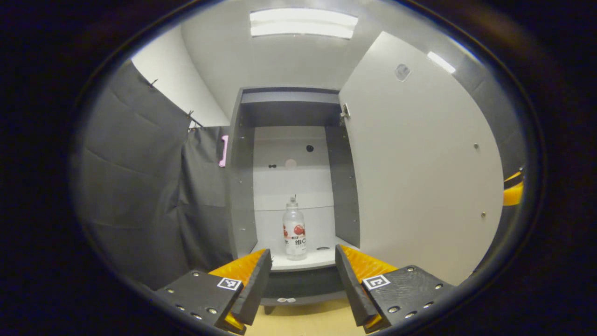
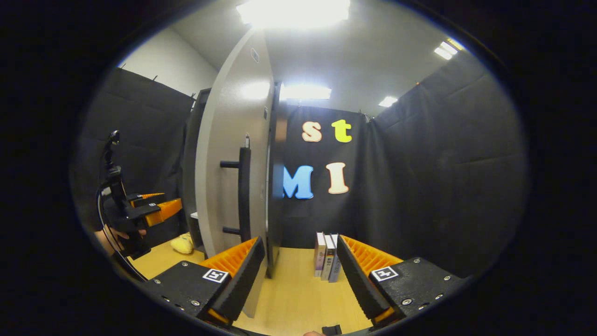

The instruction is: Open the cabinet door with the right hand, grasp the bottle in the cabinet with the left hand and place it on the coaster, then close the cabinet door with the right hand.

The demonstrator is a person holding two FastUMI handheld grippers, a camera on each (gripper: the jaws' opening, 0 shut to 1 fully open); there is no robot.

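A clear bottle (image 1: 294, 232) with a red-and-white label stands upright on the lower shelf of the open grey cabinet (image 1: 242, 186). The pale cabinet door (image 1: 415, 168) swings wide to the right. My left gripper (image 1: 303, 268) is open and points straight at the bottle, still short of the shelf. In the right gripper view, the door (image 2: 233, 140) is seen edge-on with its dark bar handle (image 2: 244, 191) facing me. My right gripper (image 2: 301, 261) is open, just in front of the door's edge and off the handle. The left gripper (image 2: 154, 205) shows farther off at the left, held by a hand.
Several books (image 2: 326, 256) stand upright on the wooden table (image 2: 298, 298) beyond the door. A yellow soft object (image 2: 183, 243) lies on the table near the cabinet's base. A pink item (image 1: 224, 150) hangs on the cabinet's left side. Black cloth walls surround the booth.
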